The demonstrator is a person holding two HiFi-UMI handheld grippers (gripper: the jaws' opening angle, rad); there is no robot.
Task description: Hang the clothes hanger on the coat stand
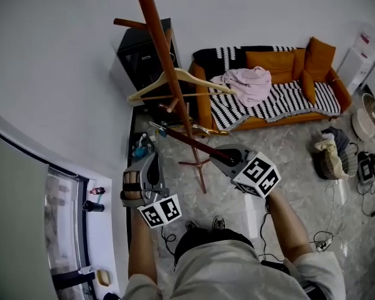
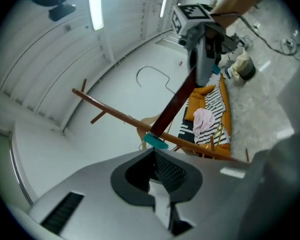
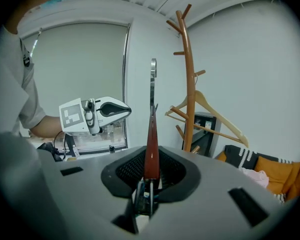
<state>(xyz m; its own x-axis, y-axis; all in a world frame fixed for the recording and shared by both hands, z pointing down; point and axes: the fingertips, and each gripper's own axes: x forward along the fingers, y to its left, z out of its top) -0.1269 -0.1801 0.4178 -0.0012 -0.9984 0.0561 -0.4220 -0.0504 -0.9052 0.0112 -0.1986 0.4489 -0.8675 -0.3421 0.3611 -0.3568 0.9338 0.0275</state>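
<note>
The wooden coat stand [image 1: 165, 61] rises in front of me, with a light wooden hanger [image 1: 181, 80] hung on one of its pegs. My right gripper [image 1: 217, 156] is shut on a dark red-brown hanger [image 1: 190, 141], which reaches left toward the stand's pole. In the right gripper view this dark hanger [image 3: 151, 139] stands edge-on between the jaws, its metal hook [image 3: 153, 66] on top, left of the stand [image 3: 190, 84]. My left gripper [image 1: 151, 159] is shut and holds nothing. A teal end piece [image 2: 155, 142] of the dark hanger lies just beyond its tips [image 2: 153, 154].
An orange sofa [image 1: 312, 74] with a striped blanket and a pink garment [image 1: 250, 83] stands behind the stand. A black cabinet [image 1: 140, 55] sits at the wall. A bag [image 1: 330, 152] and cables lie on the floor to the right. A window [image 1: 62, 217] is at the left.
</note>
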